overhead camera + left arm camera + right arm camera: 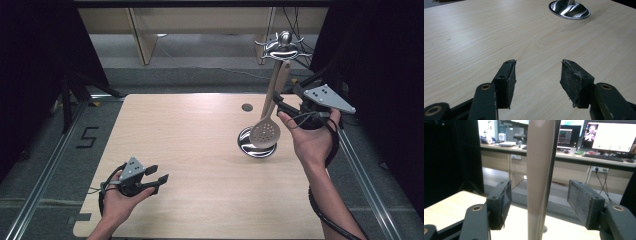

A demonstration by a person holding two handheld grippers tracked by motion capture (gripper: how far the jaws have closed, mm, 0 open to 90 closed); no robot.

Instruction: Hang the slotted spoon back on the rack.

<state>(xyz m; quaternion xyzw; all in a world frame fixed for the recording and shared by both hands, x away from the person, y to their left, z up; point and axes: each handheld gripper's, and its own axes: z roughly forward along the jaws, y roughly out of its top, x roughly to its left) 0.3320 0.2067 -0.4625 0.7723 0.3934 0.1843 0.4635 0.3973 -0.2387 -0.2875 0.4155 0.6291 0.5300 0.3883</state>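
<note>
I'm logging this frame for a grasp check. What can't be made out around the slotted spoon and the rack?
- Slotted spoon: in the right gripper view its handle is blurred and cut off at top and bottom.
- Rack base: the spoon's bowl covers part of it in the high view; the left gripper view's top edge crops it.
- Hook holding the spoon: too small in the high view.
- Right tongs: open around the handle; contact unclear.

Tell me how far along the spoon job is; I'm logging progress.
Done: the slotted spoon hangs from the metal rack. In hand: the right gripper sits open around its handle, jaws apart on either side, not clamped. Left: closing or pulling away. The left gripper waits open over the table.
</note>
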